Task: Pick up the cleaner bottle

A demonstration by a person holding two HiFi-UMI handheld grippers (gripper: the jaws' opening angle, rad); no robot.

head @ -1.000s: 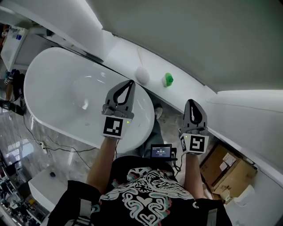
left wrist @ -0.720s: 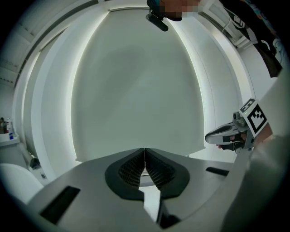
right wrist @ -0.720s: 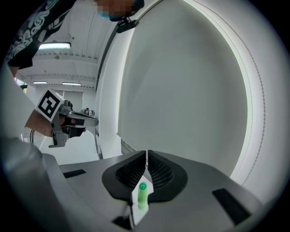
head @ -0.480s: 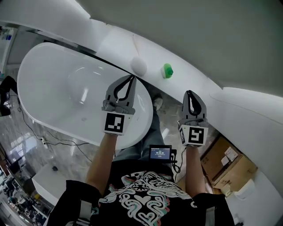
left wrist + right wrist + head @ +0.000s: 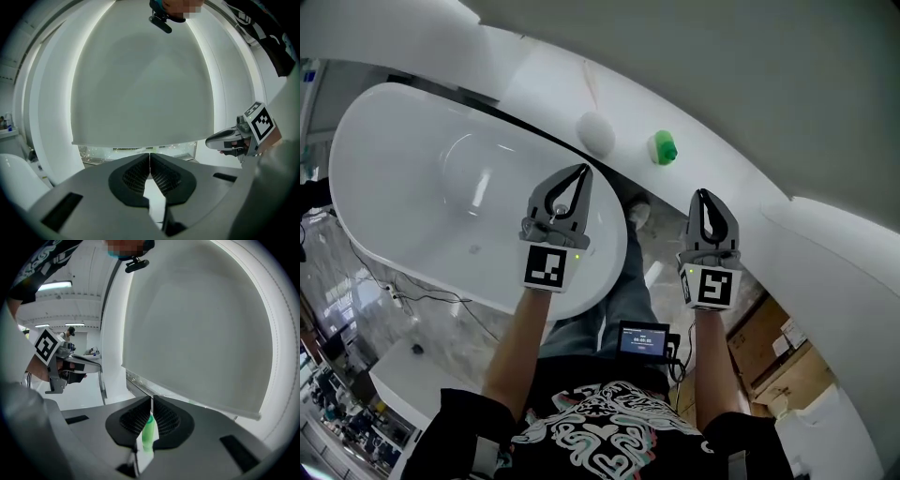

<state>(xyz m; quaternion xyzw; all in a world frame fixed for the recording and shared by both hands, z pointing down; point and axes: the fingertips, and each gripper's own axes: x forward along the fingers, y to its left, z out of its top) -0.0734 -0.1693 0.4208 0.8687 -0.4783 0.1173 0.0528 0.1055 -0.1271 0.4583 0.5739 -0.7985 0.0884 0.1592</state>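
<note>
Head view: tub (image 5: 345, 208), white and oval, fills the left side, and I see only its smooth white inside. Beyond its far rim runs a white ledge (image 5: 630, 129). On the ledge stand a white ball (image 5: 595, 132) and, just to the right of it, the green bottle (image 5: 664, 148). The bottle is small here and its label cannot be read. The left tool (image 5: 580, 172) hangs over the near right end of the tub. The right tool (image 5: 703, 195) is over the floor (image 5: 337, 272), below the ledge. Both are well apart from the bottle. A small screen (image 5: 642, 337) sits at the person's waist; its figures are too small to read. At the lower right a cardboard box (image 5: 769, 354) is partly hidden by the ledge, and its contents do not show. Thin cables (image 5: 422, 305) lie on the floor at the left.

Left gripper view: the left tool is clenched, pads together at the tips, with nothing between them. A large grey panel (image 5: 140, 79) covers most of the picture. The right tool shows at the right edge, cut off by the person's arm.

Right gripper view: the right tool is clenched too, tips touching. In the narrow gap under the tips the bottle shows as a green strip, standing farther ahead and not gripped. The left tool shows at the left.
</note>
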